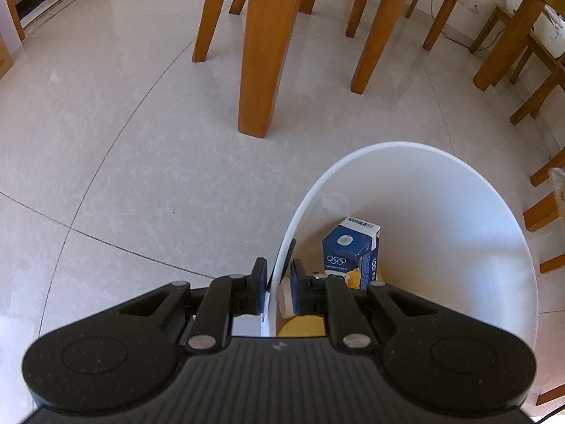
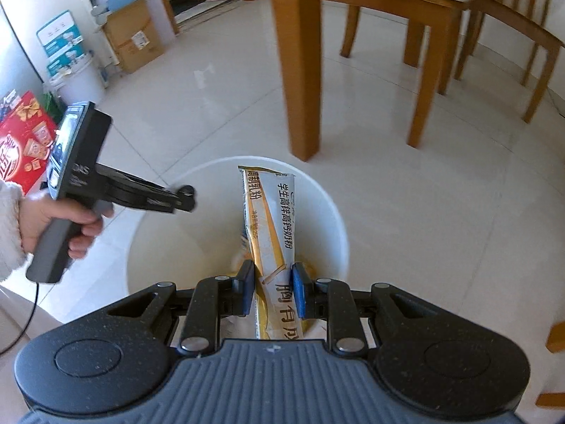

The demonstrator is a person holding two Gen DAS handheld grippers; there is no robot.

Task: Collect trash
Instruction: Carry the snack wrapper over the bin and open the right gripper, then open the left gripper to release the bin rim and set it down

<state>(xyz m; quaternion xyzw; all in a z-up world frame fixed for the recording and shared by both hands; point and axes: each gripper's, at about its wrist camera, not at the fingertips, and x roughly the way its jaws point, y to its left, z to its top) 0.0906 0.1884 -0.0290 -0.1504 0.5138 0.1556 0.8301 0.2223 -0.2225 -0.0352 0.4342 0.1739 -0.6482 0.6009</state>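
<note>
On the pale tiled floor (image 1: 123,123), just beside a thick wooden table leg (image 1: 265,53), a white bin (image 2: 328,219) is seen standing upright. Over the bin, the right gripper (image 2: 272,288) is held with its 2 blue-padded fingers (image 2: 298,289) drawn in against a long white and gold packet (image 2: 272,226), which is pinched near its lower end; the packet's far end is pointed out across the bin's opening, above the inside. At the bin's near-left rim, the left gripper (image 1: 279,284) is set astride the wall, with 1 finger outside the bin and 1 inside, the gap between them narrow; the rim (image 1: 282,247) is seen between the pads, but whether they press on it cannot be told. From the right wrist view the left gripper (image 2: 185,199) is seen side-on at the bin's left edge, its pistol handle wrapped by a hand (image 2: 60,229) with a fluffy white sleeve (image 2: 9,229) behind it. Inside the bin, a blue carton (image 1: 349,251) is seen lying against the far wall, with yellow scraps (image 1: 303,325) on the bottom nearer the left gripper. Beyond the bin, more chair legs (image 2: 427,81) are seen, and well to the bin's left a red box (image 2: 24,141), a cardboard box (image 2: 132,35) and a white pail (image 2: 77,77) are stacked by the wall.
</note>
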